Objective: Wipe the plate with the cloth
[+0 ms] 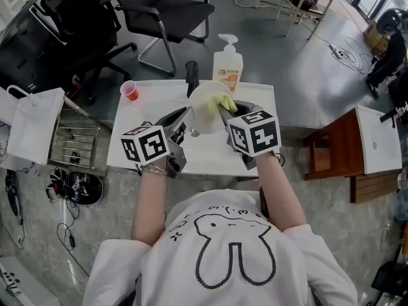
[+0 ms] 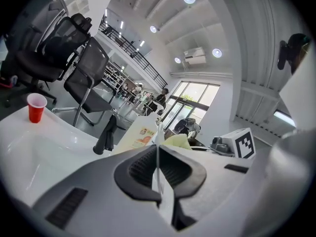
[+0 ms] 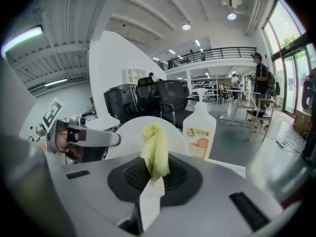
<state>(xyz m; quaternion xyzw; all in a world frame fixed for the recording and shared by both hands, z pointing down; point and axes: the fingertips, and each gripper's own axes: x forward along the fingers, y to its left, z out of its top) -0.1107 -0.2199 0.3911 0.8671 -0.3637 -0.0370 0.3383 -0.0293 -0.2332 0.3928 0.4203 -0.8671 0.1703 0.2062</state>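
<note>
The plate point(image 3: 131, 135) is partly hidden behind the cloth point(image 3: 154, 149) and right gripper point(image 3: 154, 174).

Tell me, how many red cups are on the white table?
1. The red cup stands near the back left corner of the white table, apart from the soap bottle. The raised plate could hide something small behind it.

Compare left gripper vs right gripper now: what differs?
1. The left gripper is shut on the thin rim of the white plate; the right gripper is shut on the bunched yellow cloth.
2. The left gripper's plate is rigid and stands on edge; the right gripper's cloth is soft and pokes out past its jaws toward the plate's face.
Shared: both are shut on something, and they meet over the white table.
</note>
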